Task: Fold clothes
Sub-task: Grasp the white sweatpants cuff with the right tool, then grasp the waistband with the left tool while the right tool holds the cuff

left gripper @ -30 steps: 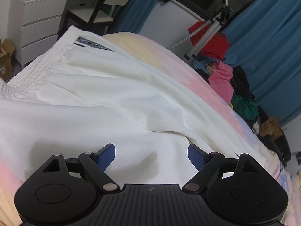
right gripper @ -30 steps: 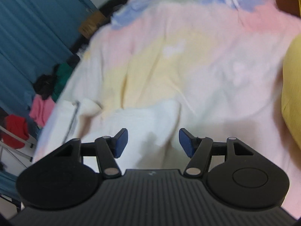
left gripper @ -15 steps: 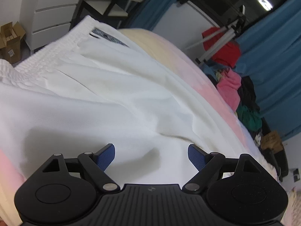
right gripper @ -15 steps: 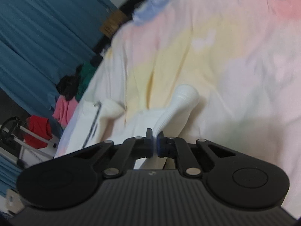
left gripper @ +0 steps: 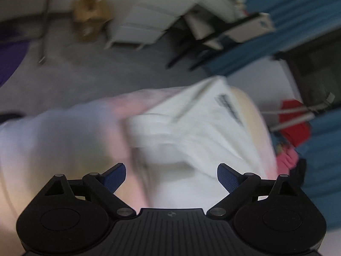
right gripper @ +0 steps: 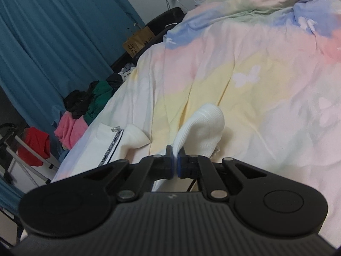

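A white garment (left gripper: 191,128) with a ribbed waistband lies on the pastel bedspread (right gripper: 266,85). My right gripper (right gripper: 175,166) is shut on the ribbed white cuff (right gripper: 202,128) of the garment and holds it lifted off the bed. More of the garment, with a black-and-white stripe (right gripper: 113,147), lies to the left. My left gripper (left gripper: 171,177) is open and empty over the garment near the bed's edge. The left wrist view is blurred by motion.
A pile of pink, green and black clothes (right gripper: 85,111) lies on the floor by the blue curtain (right gripper: 53,42). A tripod with a red cloth (right gripper: 32,147) stands beside the bed. White drawers (left gripper: 149,21), a chair and a cardboard box (left gripper: 89,17) stand across the floor.
My right gripper closed on the white cuff and lifted it. My left gripper stayed open and swung sharply toward the bed's edge, so the floor and drawers now show.
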`<state>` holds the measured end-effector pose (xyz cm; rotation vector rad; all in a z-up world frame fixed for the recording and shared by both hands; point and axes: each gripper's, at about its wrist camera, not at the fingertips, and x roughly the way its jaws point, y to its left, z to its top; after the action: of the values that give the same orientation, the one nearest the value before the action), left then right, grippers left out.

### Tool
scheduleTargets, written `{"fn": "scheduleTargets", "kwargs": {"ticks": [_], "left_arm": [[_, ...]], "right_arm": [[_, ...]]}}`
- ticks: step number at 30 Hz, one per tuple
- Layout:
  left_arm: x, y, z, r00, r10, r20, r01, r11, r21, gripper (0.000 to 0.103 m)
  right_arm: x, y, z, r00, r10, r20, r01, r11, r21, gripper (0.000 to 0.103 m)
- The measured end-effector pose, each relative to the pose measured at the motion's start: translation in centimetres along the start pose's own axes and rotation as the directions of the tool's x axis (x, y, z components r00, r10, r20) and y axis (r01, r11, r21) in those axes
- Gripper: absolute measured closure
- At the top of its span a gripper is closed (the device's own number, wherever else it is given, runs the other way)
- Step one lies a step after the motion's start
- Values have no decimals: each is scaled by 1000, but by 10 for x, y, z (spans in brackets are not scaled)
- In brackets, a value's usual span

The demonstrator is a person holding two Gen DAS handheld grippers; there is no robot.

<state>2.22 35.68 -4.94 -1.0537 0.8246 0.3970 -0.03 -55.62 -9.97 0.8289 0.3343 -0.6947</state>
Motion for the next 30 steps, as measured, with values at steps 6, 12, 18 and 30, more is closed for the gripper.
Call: {"fn": "scheduleTargets", "kwargs": {"ticks": [6, 12, 18, 30], "left_arm": [[38, 7, 1, 983, -99, -157, 90, 994, -66, 18], [58, -9, -7, 986, -64, -157, 61, 998, -24, 58], [34, -1, 0, 977, -178, -115, 181, 983, 14, 91], [-12, -27, 14, 915, -399, -59, 402, 914, 61, 92]], "right_arm": [[5, -6, -1, 1000, 3, -15, -3, 999, 36, 97], [2, -13, 1, 999, 31, -6, -31, 996, 85, 97], [-5, -20, 5, 998, 60, 14, -62, 988, 142, 97], [-50, 19, 39, 978, 114, 175, -128, 989, 69, 98]]}}
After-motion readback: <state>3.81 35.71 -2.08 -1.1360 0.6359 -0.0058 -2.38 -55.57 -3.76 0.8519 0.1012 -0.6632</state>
